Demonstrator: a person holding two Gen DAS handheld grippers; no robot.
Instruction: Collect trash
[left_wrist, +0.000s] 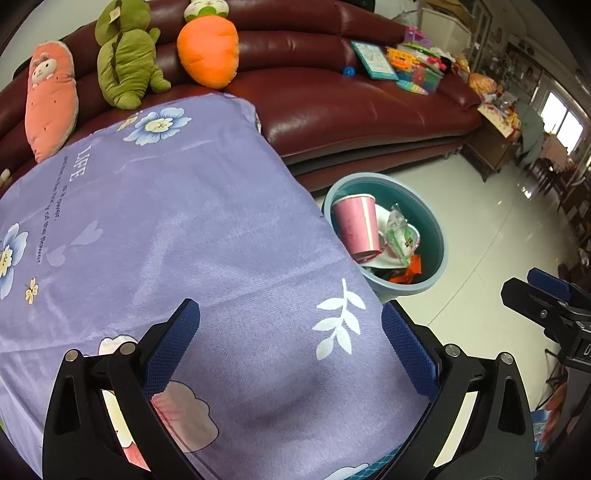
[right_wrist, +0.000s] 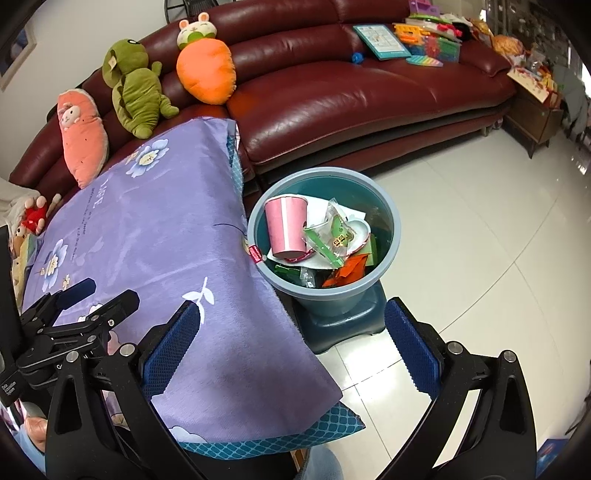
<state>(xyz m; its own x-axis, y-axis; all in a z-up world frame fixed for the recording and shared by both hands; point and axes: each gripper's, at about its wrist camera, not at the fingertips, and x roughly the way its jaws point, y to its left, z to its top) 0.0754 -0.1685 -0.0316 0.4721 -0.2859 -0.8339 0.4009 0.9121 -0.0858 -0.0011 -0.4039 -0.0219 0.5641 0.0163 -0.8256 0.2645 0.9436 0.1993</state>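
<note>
A teal trash bin (right_wrist: 391, 236) stands on the floor beside a table covered with a purple flowered cloth (right_wrist: 155, 229). It holds a pink paper cup (right_wrist: 286, 227), a white plate, clear wrappers (right_wrist: 332, 236) and orange scraps. The bin also shows in the left wrist view (left_wrist: 436, 240) with the cup (left_wrist: 356, 225). My left gripper (left_wrist: 291, 347) is open and empty over the cloth (left_wrist: 184, 221). My right gripper (right_wrist: 293, 343) is open and empty over the table's near corner, short of the bin. No trash shows on the cloth.
A dark red leather sofa (right_wrist: 351, 96) runs behind the table, with an orange carrot plush (right_wrist: 205, 70), a green plush (right_wrist: 135, 88) and a pink plush (right_wrist: 81, 136) on it, and toys and a book at its right end. White tiled floor (right_wrist: 480, 229) lies right of the bin.
</note>
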